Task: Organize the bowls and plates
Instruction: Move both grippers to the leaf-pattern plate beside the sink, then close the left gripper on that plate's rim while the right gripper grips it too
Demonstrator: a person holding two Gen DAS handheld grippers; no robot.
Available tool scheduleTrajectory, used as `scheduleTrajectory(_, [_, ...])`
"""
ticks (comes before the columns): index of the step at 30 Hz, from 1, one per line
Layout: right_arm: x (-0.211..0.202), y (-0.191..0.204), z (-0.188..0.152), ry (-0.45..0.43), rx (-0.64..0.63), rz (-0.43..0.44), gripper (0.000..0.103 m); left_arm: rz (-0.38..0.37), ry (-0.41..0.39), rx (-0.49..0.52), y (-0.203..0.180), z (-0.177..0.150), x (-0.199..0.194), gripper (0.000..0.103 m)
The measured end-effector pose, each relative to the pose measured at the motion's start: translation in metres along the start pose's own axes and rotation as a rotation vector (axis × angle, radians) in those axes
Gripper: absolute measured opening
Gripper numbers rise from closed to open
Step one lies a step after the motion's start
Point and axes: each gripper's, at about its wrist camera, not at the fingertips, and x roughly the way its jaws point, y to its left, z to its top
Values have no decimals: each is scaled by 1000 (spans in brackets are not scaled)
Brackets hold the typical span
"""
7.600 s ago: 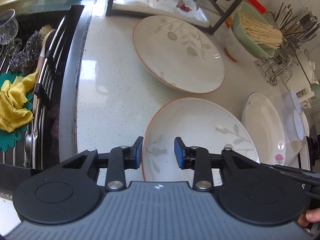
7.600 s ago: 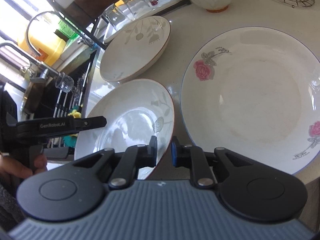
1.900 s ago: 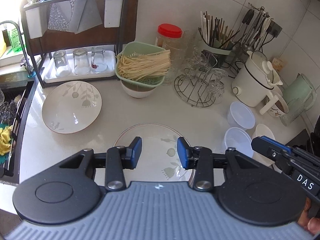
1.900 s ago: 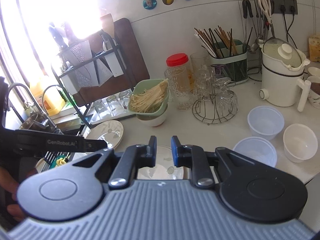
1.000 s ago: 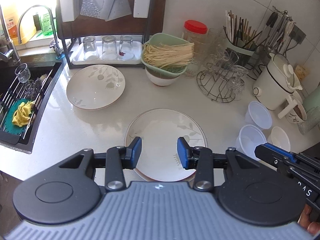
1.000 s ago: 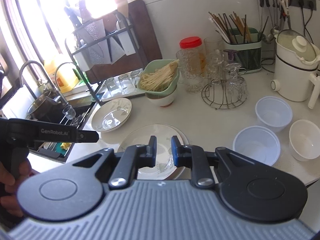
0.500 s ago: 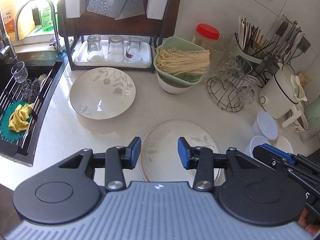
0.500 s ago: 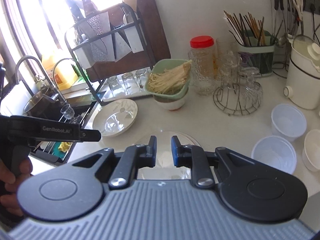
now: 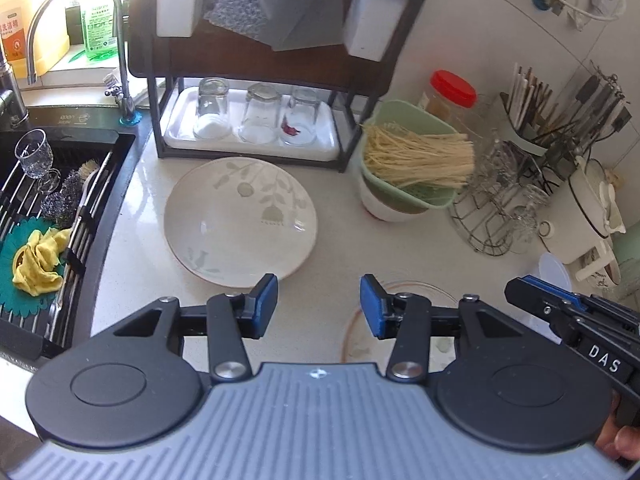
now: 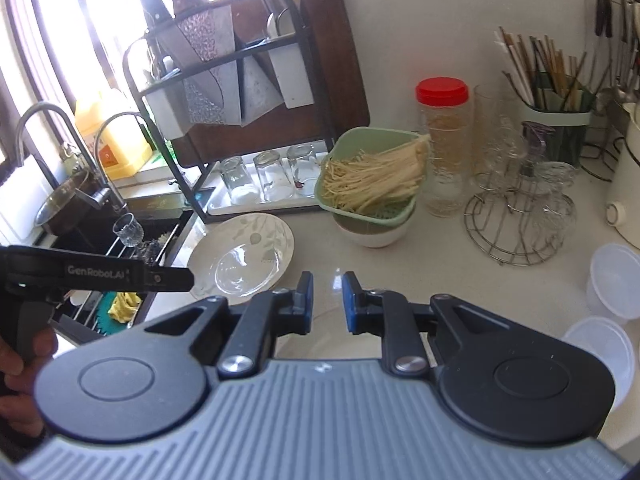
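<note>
left gripper (image 9: 319, 306): jaws moderately apart, just been opening, nothing between them | right gripper (image 10: 325, 303): narrow gap, empty | leaf-patterned plate (image 9: 240, 220): cream, brown-rimmed, flat on counter (image 9: 332, 256) before glass rack (image 9: 252, 128), beside sink (image 9: 48, 216) | second plate (image 9: 416, 292): mostly hidden behind left gripper

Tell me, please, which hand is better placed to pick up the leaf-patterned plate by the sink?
Probably the left: its tongs have just been opening, nothing between them, beside the leaf-patterned plate. The right tongs are nearly closed and farther away.
</note>
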Motion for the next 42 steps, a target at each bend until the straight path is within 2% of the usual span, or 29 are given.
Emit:
scheduleTrajectory(2, [11, 6, 4, 11, -2, 4, 21, 5, 2, -11, 14, 5, 6, 55])
scheduleTrajectory(5, [26, 15, 8, 17, 5, -3, 39, 17, 15, -31, 38, 12, 19, 62])
scheduleTrajectory(6, [31, 17, 8, 17, 11, -4, 49, 23, 24, -35, 45, 14, 25, 64])
scheduleTrajectory(7, [37, 18, 9, 22, 18, -9, 53, 31, 35, -41, 53, 16, 31, 65])
scheduleTrajectory(18, [123, 36, 23, 105, 98, -35, 52, 73, 57, -53, 124, 49, 85, 65])
scheduleTrajectory(24, [172, 45, 25, 165, 130, -38, 51, 70, 113, -26, 143, 63, 116, 64])
scheduleTrajectory(29, [207, 46, 23, 233, 179, -78, 50, 53, 170, -13, 149, 67, 143, 63])
scheduleTrajectory(32, [220, 45, 23, 255, 199, -88, 48, 48, 188, -2, 151, 71, 157, 56])
scheduleTrajectory(35, [231, 46, 22, 276, 188, -112, 35, 53, 179, 14, 157, 78, 169, 46])
scheduleTrajectory(39, [241, 43, 20, 286, 229, -116, 28, 26, 203, 4, 164, 87, 184, 30])
scheduleTrajectory(40, [243, 43, 20, 292, 231, -114, 27, 14, 209, 15, 164, 89, 187, 24])
scheduleTrajectory(42, [247, 47, 19, 304, 194, -114, 22, 4, 213, 63, 161, 91, 191, 20])
